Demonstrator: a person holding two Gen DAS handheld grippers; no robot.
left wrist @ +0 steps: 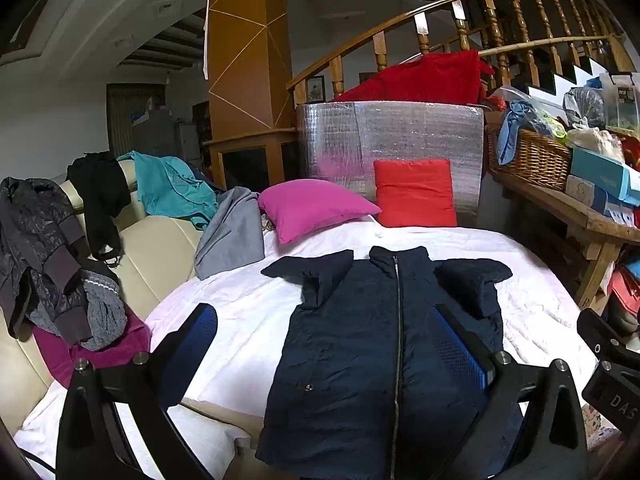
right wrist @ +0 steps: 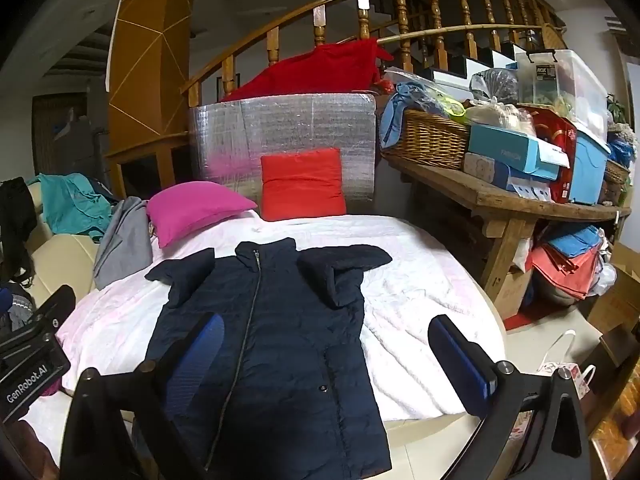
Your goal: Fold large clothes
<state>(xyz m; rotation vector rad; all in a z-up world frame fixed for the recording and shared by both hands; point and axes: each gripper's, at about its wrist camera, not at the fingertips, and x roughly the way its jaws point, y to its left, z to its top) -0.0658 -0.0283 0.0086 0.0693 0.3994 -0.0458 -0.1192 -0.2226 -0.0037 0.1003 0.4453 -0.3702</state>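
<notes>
A dark navy zip-up jacket point(left wrist: 376, 344) lies flat, front up, on the white sheet point(left wrist: 248, 312) of a bed, collar away from me, both sleeves bent in at the shoulders. In the right wrist view the same jacket point(right wrist: 272, 340) fills the middle. My left gripper point(left wrist: 328, 344) hovers above the jacket's lower left part, jaws wide apart with nothing between them. My right gripper point(right wrist: 326, 344) hangs open over the jacket's right side and the sheet point(right wrist: 420, 288), also holding nothing. The right gripper's body point(left wrist: 608, 372) shows at the left view's right edge.
A magenta pillow point(left wrist: 312, 206) and a red cushion point(left wrist: 414, 192) lie at the bed's head. Grey cloth point(left wrist: 232, 232), teal and black garments point(left wrist: 172, 186) drape a cream sofa on the left. A wooden bench point(right wrist: 508, 200) with a wicker basket point(right wrist: 428, 140) and boxes stands right.
</notes>
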